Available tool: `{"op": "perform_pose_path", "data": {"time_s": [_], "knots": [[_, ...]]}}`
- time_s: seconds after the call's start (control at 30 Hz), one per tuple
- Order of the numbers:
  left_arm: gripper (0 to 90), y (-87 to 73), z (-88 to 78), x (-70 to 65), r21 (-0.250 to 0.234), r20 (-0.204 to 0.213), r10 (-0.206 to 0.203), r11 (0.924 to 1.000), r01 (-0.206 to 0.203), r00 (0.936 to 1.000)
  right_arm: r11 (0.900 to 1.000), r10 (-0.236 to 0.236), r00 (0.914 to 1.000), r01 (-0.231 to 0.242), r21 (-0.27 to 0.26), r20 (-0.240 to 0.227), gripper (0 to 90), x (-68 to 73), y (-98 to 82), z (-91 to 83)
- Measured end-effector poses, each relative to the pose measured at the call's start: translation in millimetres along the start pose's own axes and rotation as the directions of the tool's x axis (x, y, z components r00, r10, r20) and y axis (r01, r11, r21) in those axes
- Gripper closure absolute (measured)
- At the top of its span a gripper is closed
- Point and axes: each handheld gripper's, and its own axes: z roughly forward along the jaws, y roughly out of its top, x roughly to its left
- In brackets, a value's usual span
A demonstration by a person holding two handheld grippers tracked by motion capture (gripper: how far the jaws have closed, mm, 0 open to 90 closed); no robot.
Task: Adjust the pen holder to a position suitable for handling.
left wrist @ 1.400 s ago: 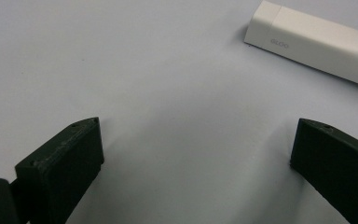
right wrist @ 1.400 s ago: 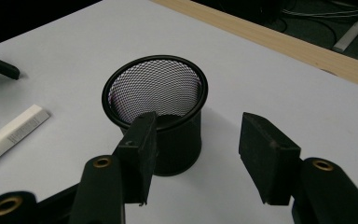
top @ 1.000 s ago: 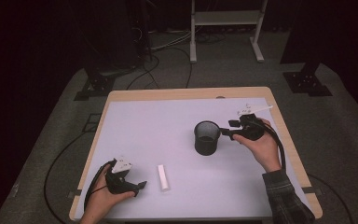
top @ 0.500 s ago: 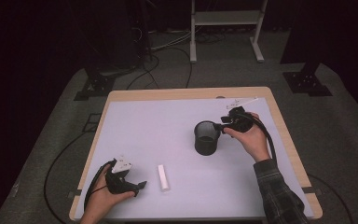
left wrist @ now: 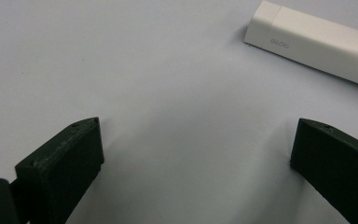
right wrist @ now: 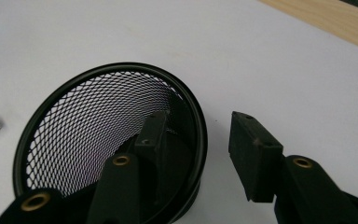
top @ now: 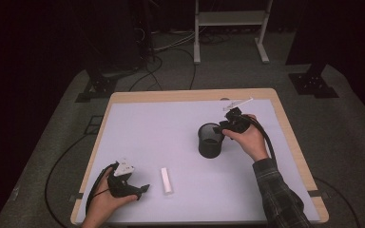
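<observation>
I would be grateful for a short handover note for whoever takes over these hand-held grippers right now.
Right hand-held gripper: straddling the rim of the black mesh cup, one jaw inside, one outside. The jaws have just been closing, but a gap shows beside the outer pad, so the wall is not yet clamped.
Left hand-held gripper: open, nothing between the jaws, resting low over the table near its front left corner.
White stick: lying flat just right of the left gripper, untouched.
Done: right gripper placed on the upright cup's rim.
Left: probably finishing the grip on the cup, then picking up the white stick.
</observation>
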Motion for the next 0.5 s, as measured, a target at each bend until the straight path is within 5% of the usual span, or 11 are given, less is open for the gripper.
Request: {"op": "perform_pose_path", "data": {"time_s": [0.5], "knots": [[1.3, 0.0, 0.1, 0.0, -0.001, 0.0, -0.001, 1.0, 0.001, 1.0, 0.997, 0.015, 0.9999, -0.015, 0.077, -0.005, 78.8, 3.2, 4.7, 11.7]]}}
